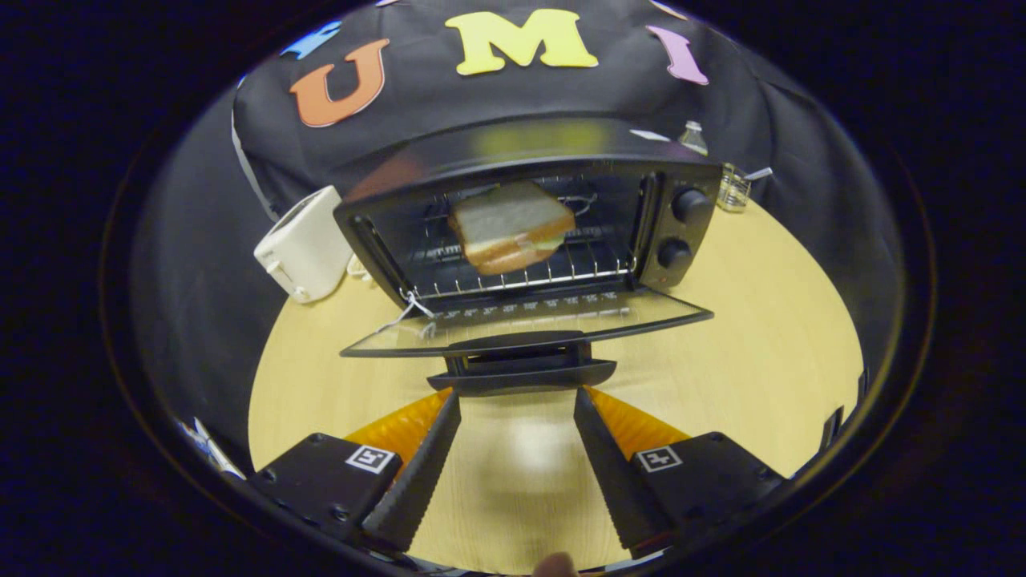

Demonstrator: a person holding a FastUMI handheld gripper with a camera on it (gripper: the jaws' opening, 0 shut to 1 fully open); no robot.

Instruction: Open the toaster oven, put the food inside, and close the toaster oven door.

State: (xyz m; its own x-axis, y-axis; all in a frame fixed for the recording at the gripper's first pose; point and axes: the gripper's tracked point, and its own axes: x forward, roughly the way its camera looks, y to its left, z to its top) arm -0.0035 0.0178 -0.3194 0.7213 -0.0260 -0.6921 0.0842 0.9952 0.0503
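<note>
Gripper (517, 394) spread wide and empty just short of black door handle (521, 375) on dropped glass door (529, 320), sandwich (511, 226) on wire rack (521, 276) beyond; risked slipping off handle if lifted off-centre.

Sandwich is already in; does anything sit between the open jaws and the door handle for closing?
Nothing visible does. The gripper has its jaws apart, just short of the black toaster oven's lowered glass door's black bar handle. Between them lies bare light wooden table. The sliced-bread sandwich rests on the rack.
</note>
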